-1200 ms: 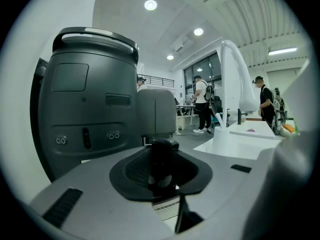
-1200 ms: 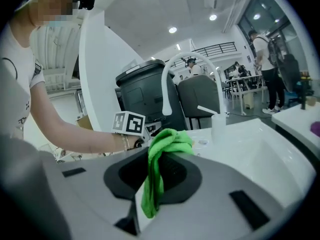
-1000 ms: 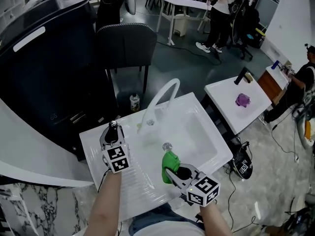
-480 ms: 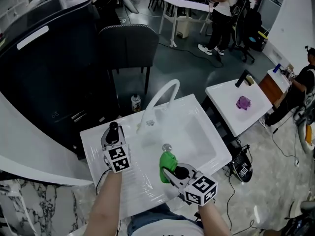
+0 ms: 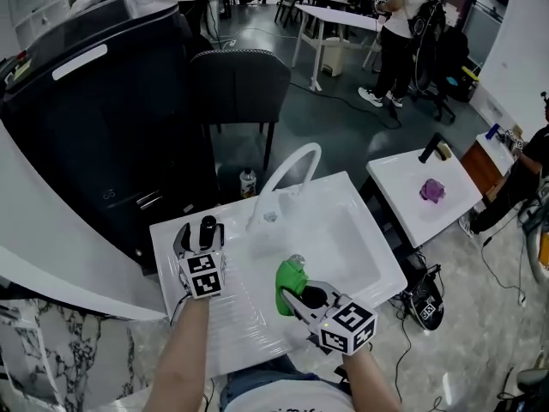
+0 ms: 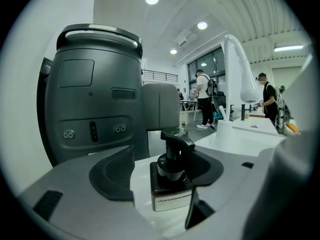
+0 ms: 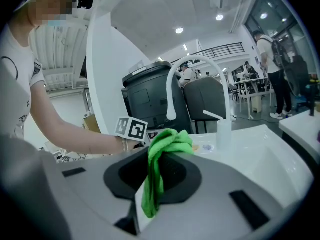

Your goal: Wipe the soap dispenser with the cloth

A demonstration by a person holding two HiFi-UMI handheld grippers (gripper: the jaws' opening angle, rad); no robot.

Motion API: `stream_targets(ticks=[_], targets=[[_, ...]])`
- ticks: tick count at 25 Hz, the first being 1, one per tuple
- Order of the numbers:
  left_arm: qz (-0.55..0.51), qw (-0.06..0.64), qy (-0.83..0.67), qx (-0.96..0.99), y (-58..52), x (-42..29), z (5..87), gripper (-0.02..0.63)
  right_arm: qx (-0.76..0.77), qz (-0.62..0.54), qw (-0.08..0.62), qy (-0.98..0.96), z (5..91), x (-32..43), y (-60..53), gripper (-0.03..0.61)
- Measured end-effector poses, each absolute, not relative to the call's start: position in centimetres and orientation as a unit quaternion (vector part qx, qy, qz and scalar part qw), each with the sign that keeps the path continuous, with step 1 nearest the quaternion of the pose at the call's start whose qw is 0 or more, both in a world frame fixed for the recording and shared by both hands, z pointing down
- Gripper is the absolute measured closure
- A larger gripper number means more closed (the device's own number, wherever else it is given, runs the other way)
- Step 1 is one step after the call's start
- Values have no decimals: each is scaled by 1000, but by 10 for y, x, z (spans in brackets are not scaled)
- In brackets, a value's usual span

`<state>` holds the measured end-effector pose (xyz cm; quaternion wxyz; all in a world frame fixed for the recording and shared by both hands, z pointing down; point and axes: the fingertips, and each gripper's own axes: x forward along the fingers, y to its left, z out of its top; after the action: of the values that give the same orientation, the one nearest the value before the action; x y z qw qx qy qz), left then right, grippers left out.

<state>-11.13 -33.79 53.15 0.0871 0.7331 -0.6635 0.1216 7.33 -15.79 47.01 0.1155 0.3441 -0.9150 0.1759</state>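
Observation:
A dark soap dispenser (image 5: 207,228) with a black pump stands upright on the white counter (image 5: 249,316), left of the basin. My left gripper (image 5: 200,235) has it between its jaws, which have just been opening. In the left gripper view the dispenser (image 6: 172,181) rests on the counter and the left pad (image 6: 114,176) stands clear of it. My right gripper (image 5: 296,295) hovers at the basin's near edge, shut on a bright green cloth (image 5: 290,280). The cloth (image 7: 159,169) hangs bunched between that gripper's (image 7: 160,178) pads, a short way right of the dispenser.
The white sink basin (image 5: 347,243) and its curved white faucet (image 5: 287,174) lie right of the dispenser. A big black machine (image 5: 94,118) and a dark chair (image 5: 236,88) stand behind. A second sink table (image 5: 403,204) with a purple cloth (image 5: 431,190) is at right; people stand beyond.
The left gripper's jaws have spread apart around the dispenser, which stays standing on the counter. The right gripper still holds the cloth in about the same place.

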Motion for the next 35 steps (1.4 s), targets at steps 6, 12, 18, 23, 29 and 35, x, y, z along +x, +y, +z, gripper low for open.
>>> stream_targets(ticks=[6, 12, 18, 23, 29, 35], targets=[[115, 71, -654, 744, -338, -112, 529, 327, 340, 174, 110, -917, 467, 72, -157, 528], [95, 73, -663, 739, -340, -117, 532, 325, 347, 183, 109, -914, 471, 77, -157, 528], [85, 80, -682, 722, -354, -123, 532, 325, 352, 193, 120, -908, 480, 81, -151, 528], [74, 72, -705, 701, -353, -124, 530, 324, 355, 196, 126, -906, 483, 83, -149, 528], [32, 106, -710, 695, -349, -120, 533, 281, 354, 197, 128, -905, 484, 84, -149, 528], [75, 72, -685, 721, -346, -102, 535, 237, 350, 197, 129, -907, 485, 84, -147, 528]])
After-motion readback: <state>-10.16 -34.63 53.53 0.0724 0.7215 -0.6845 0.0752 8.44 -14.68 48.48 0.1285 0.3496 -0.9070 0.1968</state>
